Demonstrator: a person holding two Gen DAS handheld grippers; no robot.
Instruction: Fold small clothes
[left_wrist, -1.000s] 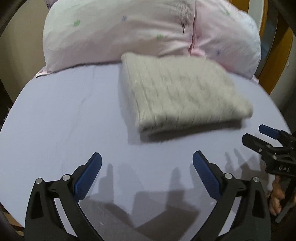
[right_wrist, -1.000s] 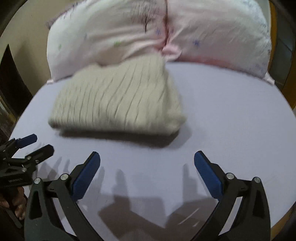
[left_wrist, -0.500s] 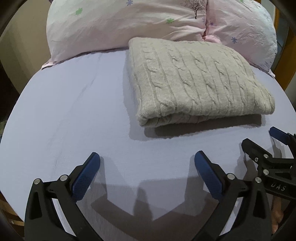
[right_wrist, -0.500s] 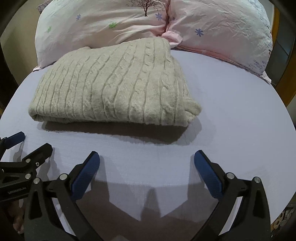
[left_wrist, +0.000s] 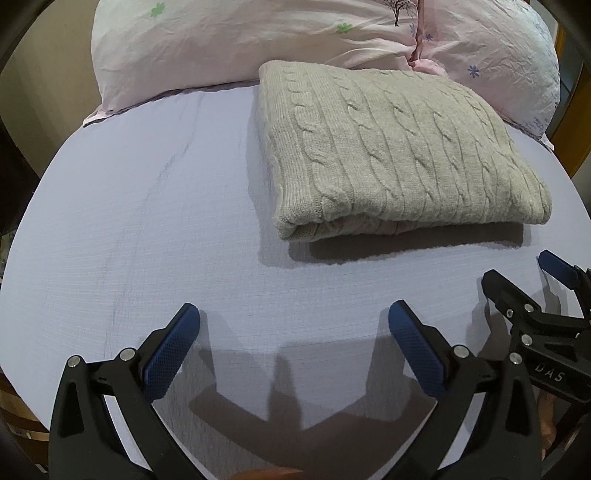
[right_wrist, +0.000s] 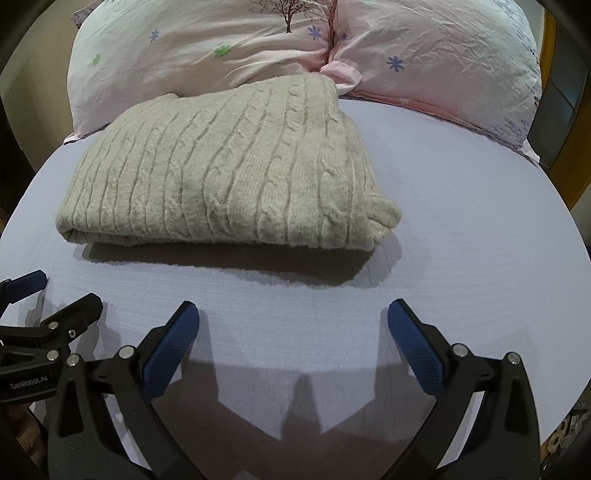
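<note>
A beige cable-knit sweater (left_wrist: 399, 147) lies folded into a thick rectangle on the lilac bed sheet (left_wrist: 147, 221), its far edge against the pillows. It also shows in the right wrist view (right_wrist: 229, 173). My left gripper (left_wrist: 293, 325) is open and empty, hovering over the sheet short of the sweater's near left corner. My right gripper (right_wrist: 293, 325) is open and empty, short of the sweater's near edge. The right gripper shows at the right edge of the left wrist view (left_wrist: 524, 280). The left gripper shows at the left edge of the right wrist view (right_wrist: 55, 295).
Two pink flowered pillows (left_wrist: 258, 37) lie across the head of the bed, also in the right wrist view (right_wrist: 424, 51). A wooden headboard (left_wrist: 576, 110) stands at the right. The sheet (right_wrist: 461, 221) curves down to the bed edges at both sides.
Both grippers have moved forward, closer to the sweater, and stayed open. The earliest frames are blurred by motion; the view is now steady. The sweater has not moved.
</note>
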